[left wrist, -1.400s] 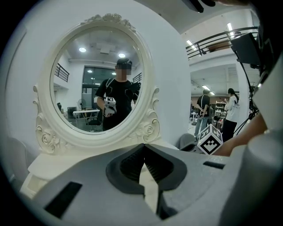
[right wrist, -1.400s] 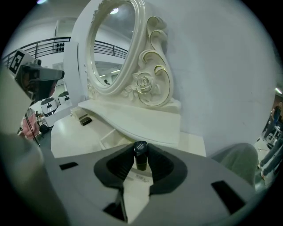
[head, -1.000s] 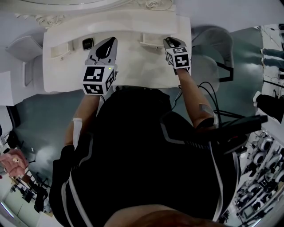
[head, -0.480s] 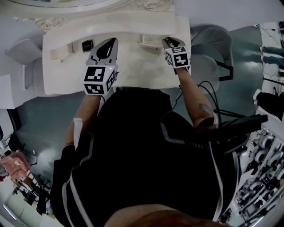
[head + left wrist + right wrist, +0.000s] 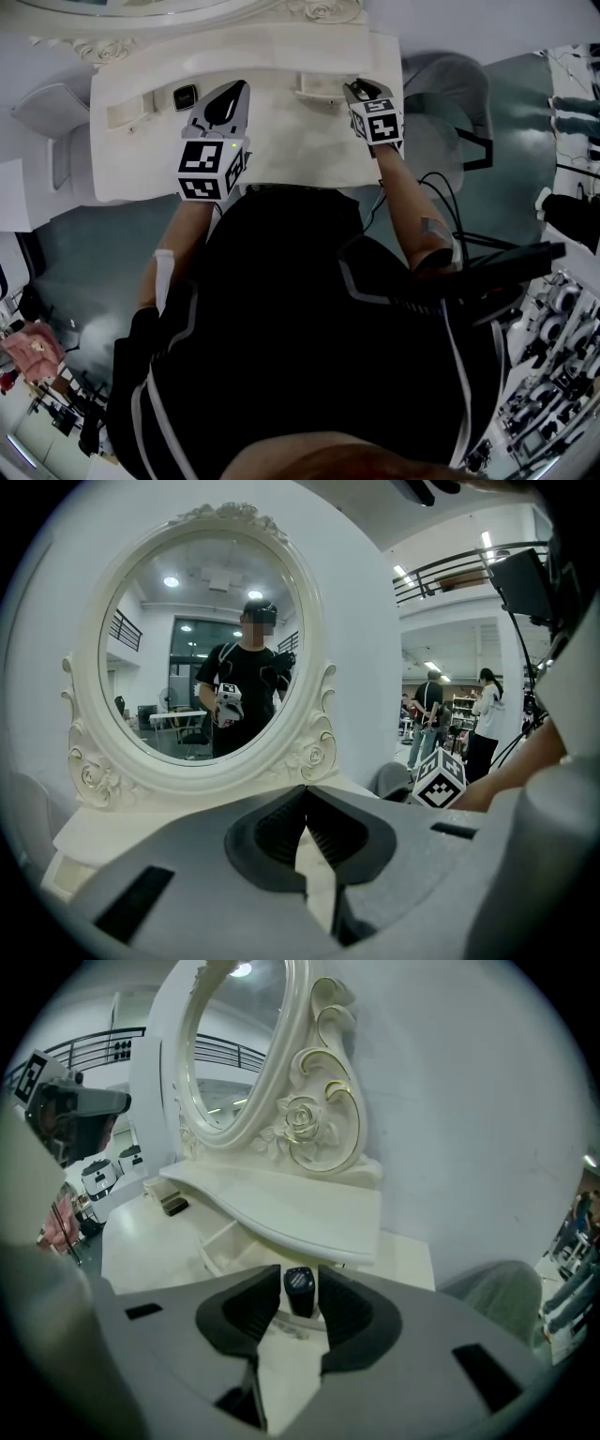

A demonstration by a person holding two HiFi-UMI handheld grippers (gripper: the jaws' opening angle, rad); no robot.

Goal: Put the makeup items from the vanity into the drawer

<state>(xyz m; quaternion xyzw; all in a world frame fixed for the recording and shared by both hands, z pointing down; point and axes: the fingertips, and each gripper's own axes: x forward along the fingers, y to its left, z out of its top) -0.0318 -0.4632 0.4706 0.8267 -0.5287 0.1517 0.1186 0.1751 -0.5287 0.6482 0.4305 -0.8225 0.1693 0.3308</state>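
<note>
Release step: dark tube [image 5: 299,1290] at the open drawer [image 5: 217,1244], back edge of the surface [image 5: 281,141].
Right hand-held gripper [image 5: 357,87] jaws have just been opening, spread loosely around the upright tube. Left hand-held gripper [image 5: 305,808] is pressed together, empty. Likely next: back off cleanly, then fetch the dark compact [image 5: 185,95] near the back-left corner.

The cap of the black tube [image 5: 299,1290] bears print too small to read
</note>
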